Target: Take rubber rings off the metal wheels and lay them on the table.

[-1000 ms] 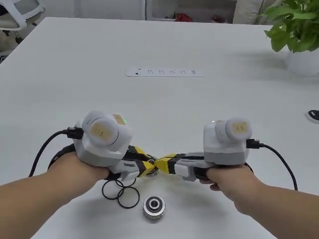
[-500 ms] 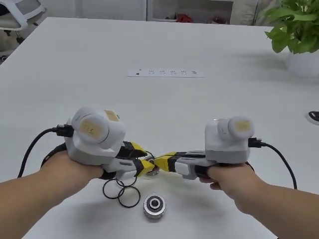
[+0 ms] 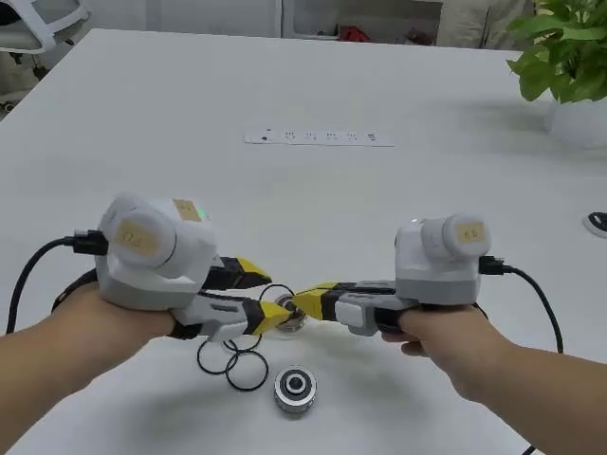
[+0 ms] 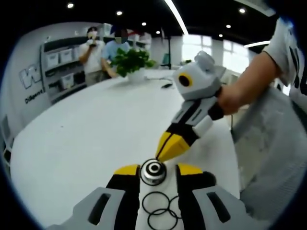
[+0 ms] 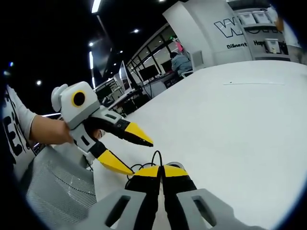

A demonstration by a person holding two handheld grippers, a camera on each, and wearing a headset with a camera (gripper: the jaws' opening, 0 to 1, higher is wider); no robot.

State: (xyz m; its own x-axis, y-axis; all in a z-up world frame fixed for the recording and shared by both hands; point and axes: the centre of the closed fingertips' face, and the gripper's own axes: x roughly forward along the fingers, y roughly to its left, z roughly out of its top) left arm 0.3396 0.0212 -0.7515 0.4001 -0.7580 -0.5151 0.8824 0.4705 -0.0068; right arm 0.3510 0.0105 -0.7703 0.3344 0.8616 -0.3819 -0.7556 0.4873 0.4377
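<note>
My left gripper (image 3: 261,294) stands open, its yellow jaws spread around a small metal wheel (image 3: 288,318). In the left gripper view the wheel (image 4: 153,172) sits between the two tips of the left gripper (image 4: 158,170); whether they touch it I cannot tell. My right gripper (image 3: 302,303) comes in from the right and is shut on a thin black rubber ring (image 3: 277,285) at the wheel. The right gripper view has that ring (image 5: 154,155) looping up from the closed right gripper (image 5: 162,171). Loose rings (image 3: 232,360) lie on the table beside a second wheel (image 3: 295,389).
A white power strip (image 3: 318,138) lies at mid-table. A potted plant (image 3: 569,57) stands at the far right corner, with a small black object (image 3: 597,220) at the right edge. Cables trail from both grippers. People (image 4: 103,45) stand beyond the table.
The left gripper's jaws have spread apart and it has drawn back to the left. The right gripper stays closed at the wheel, with the ring now looping out.
</note>
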